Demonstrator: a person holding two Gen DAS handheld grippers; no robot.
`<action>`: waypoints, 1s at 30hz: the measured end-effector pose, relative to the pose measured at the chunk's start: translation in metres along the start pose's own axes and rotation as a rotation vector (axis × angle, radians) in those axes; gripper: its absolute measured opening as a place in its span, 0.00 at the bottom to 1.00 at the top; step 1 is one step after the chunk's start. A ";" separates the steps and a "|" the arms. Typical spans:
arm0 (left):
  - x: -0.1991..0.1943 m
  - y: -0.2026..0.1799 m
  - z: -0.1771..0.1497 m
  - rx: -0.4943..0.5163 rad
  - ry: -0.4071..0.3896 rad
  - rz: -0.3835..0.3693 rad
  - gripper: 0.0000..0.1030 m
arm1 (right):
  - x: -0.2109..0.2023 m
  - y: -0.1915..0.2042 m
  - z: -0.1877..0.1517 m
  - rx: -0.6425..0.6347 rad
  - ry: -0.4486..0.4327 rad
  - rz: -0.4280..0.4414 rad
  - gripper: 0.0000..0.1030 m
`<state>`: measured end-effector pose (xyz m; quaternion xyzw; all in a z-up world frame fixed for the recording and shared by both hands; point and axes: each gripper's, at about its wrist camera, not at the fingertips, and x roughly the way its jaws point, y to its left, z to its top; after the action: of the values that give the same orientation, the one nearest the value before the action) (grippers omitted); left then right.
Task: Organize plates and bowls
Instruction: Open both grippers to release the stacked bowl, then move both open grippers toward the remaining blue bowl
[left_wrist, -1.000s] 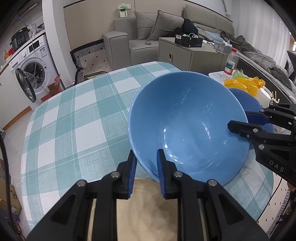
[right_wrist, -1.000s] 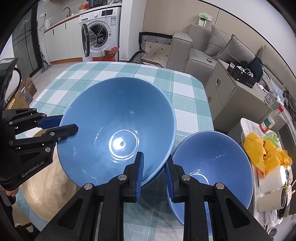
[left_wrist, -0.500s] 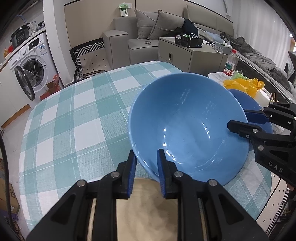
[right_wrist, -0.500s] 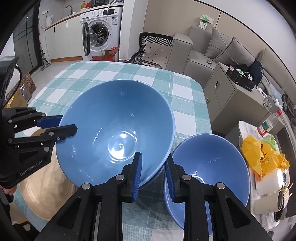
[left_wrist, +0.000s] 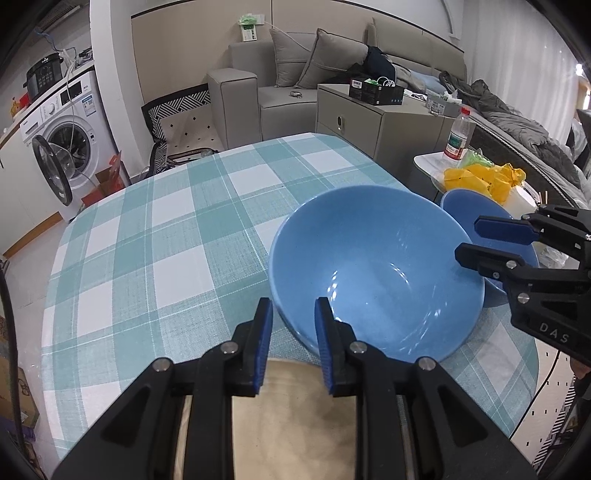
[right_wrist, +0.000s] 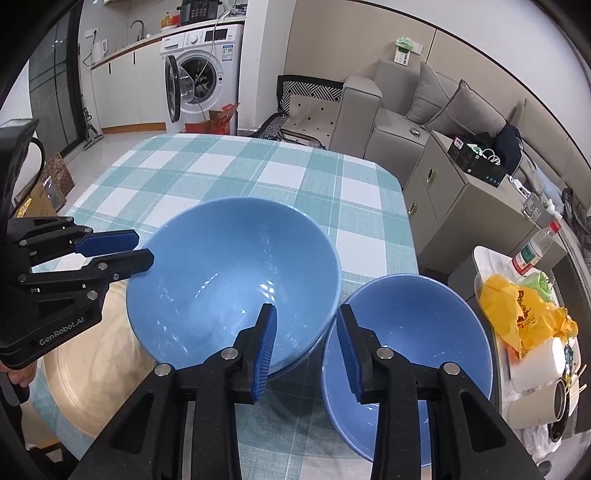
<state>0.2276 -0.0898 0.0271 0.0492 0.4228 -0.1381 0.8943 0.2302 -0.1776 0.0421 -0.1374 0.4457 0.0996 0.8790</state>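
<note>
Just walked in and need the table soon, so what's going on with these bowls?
A person is tidying dishes with a handheld gripper in each hand. The left gripper is clamped on the near rim of the large blue ceramic bowl, which appears to sit nested on another bowl. The right gripper straddles the opposite rim, its jaws opening, pads already clear. A smaller blue bowl sits alongside on the teal checked tablecloth, and a round tan plate lies beneath the left gripper.
</note>
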 end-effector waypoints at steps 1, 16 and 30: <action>0.000 0.001 0.000 -0.004 0.002 0.001 0.23 | -0.002 -0.001 0.000 0.005 -0.003 0.007 0.39; -0.020 -0.002 0.005 -0.018 -0.030 -0.021 0.54 | -0.008 -0.003 -0.004 0.037 -0.033 0.104 0.93; -0.040 -0.021 0.014 0.019 -0.082 -0.054 0.95 | -0.037 -0.032 -0.022 0.097 -0.093 0.098 0.99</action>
<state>0.2078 -0.1048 0.0669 0.0405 0.3858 -0.1683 0.9062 0.2010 -0.2167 0.0643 -0.0679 0.4150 0.1267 0.8984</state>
